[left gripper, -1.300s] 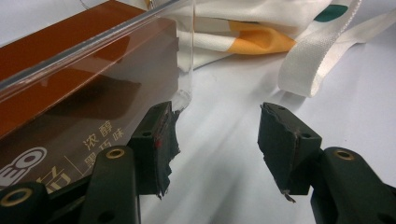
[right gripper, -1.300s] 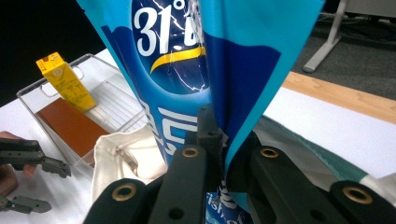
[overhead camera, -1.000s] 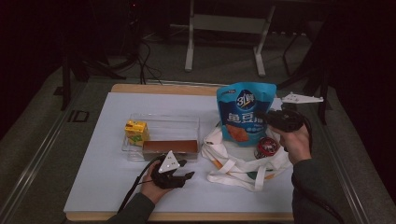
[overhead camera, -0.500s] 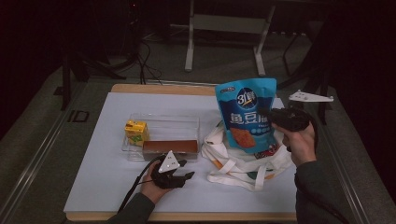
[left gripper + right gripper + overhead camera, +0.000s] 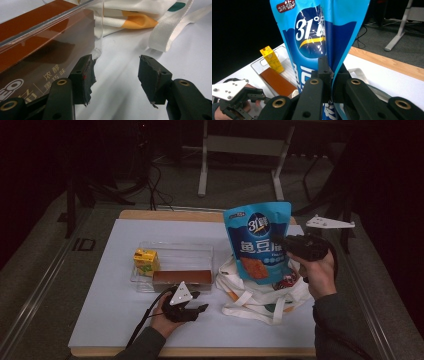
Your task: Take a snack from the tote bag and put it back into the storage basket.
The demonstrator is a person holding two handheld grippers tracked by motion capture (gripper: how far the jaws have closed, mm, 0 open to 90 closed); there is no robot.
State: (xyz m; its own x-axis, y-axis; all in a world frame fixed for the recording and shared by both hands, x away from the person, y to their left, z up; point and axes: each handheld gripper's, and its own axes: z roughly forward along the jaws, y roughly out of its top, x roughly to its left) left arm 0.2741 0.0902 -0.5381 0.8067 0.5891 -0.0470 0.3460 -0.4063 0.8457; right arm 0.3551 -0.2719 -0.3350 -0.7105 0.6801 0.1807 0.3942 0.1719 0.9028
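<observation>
Hanging from the right hand-held gripper (image 5: 329, 82), blue pouch (image 5: 317, 37).

One blue snack pouch (image 5: 259, 242). One white tote bag (image 5: 260, 295). One clear plastic tray (image 5: 175, 255), with one yellow juice carton (image 5: 145, 261) and one brown box (image 5: 182, 279) inside. Two claws: left claw (image 5: 199, 302), right claw (image 5: 278, 245). One tabletop (image 5: 110, 310).

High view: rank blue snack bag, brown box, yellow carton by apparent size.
1. blue snack bag, held up nearer the camera, so it may look oversized
2. brown box
3. yellow carton
</observation>
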